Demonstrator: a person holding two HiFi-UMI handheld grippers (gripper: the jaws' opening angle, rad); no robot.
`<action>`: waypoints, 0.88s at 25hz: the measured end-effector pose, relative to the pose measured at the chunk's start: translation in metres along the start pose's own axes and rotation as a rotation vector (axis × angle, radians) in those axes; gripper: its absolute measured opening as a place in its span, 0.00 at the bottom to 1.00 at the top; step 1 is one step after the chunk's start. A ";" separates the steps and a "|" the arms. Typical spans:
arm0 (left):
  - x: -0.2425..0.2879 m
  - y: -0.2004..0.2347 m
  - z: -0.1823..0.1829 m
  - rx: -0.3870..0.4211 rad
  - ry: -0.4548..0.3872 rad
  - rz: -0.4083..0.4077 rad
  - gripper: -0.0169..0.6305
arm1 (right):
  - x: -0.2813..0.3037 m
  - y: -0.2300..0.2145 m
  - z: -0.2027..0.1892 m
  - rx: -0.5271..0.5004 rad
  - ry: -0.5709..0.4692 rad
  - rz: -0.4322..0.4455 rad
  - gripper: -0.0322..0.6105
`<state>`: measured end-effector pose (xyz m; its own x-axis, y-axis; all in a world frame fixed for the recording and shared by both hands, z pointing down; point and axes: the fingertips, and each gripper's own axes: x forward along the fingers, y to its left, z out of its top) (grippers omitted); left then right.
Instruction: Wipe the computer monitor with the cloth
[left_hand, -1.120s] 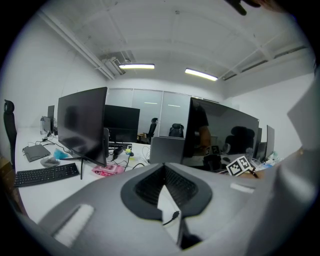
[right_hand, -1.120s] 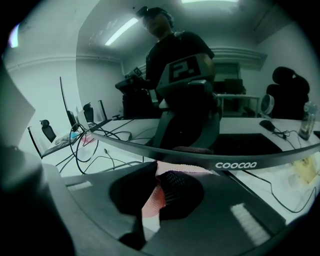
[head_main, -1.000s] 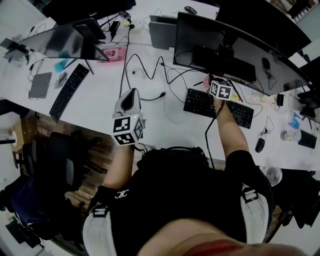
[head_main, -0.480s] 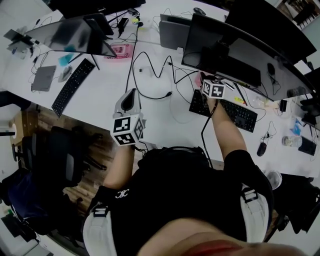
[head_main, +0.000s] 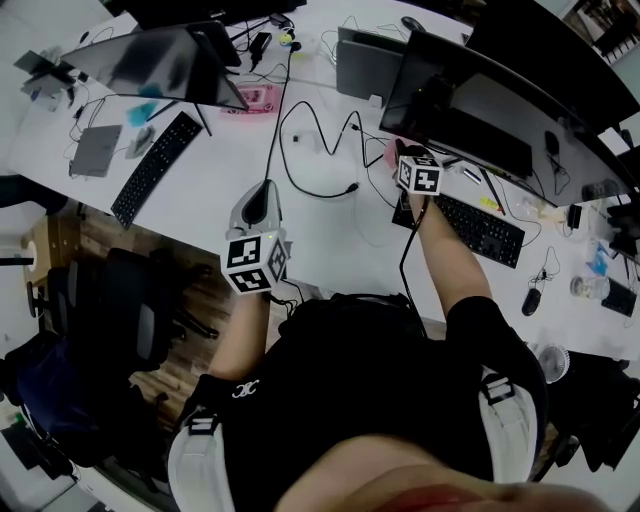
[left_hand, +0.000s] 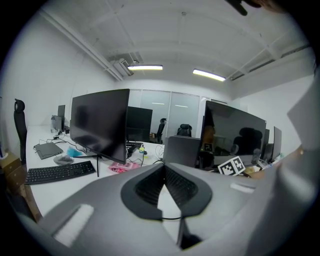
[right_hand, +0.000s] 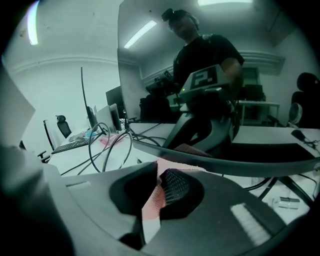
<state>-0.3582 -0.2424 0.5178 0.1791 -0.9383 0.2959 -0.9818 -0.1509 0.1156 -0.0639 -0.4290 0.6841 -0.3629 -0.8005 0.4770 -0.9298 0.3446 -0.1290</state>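
The large dark curved monitor (head_main: 500, 110) stands at the back right of the white desk (head_main: 210, 190). My right gripper (head_main: 405, 160) is at its lower left edge, shut on a pink cloth (head_main: 390, 155). In the right gripper view the cloth (right_hand: 152, 200) is pinched between the jaws, and its top edge lies at the screen (right_hand: 165, 75), which mirrors the person and the gripper. My left gripper (head_main: 268, 190) hovers over the desk's front edge, well left of the monitor. In the left gripper view its jaws (left_hand: 164, 170) are shut with nothing in them.
A black keyboard (head_main: 465, 225) lies under the right forearm, with loose black cables (head_main: 320, 150) to its left. A second monitor (head_main: 150, 65), another keyboard (head_main: 155, 168) and a pink item (head_main: 258, 97) sit at the left. An office chair (head_main: 130, 320) stands behind the left arm.
My right gripper has slid left along the monitor's lower edge with the cloth, from over the keyboard's middle to its left end. The left gripper has held its place.
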 end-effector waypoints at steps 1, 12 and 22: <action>-0.001 0.003 -0.001 -0.001 0.002 0.001 0.10 | 0.002 0.004 0.001 -0.001 -0.001 0.002 0.07; -0.003 0.024 -0.009 -0.005 0.019 0.010 0.10 | 0.029 0.044 0.010 0.032 -0.023 0.023 0.07; 0.005 0.031 -0.012 -0.009 0.034 -0.009 0.10 | 0.044 0.066 0.017 0.086 -0.048 -0.027 0.07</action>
<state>-0.3871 -0.2478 0.5338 0.1902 -0.9259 0.3264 -0.9795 -0.1565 0.1270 -0.1425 -0.4494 0.6817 -0.3379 -0.8324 0.4393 -0.9405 0.2804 -0.1921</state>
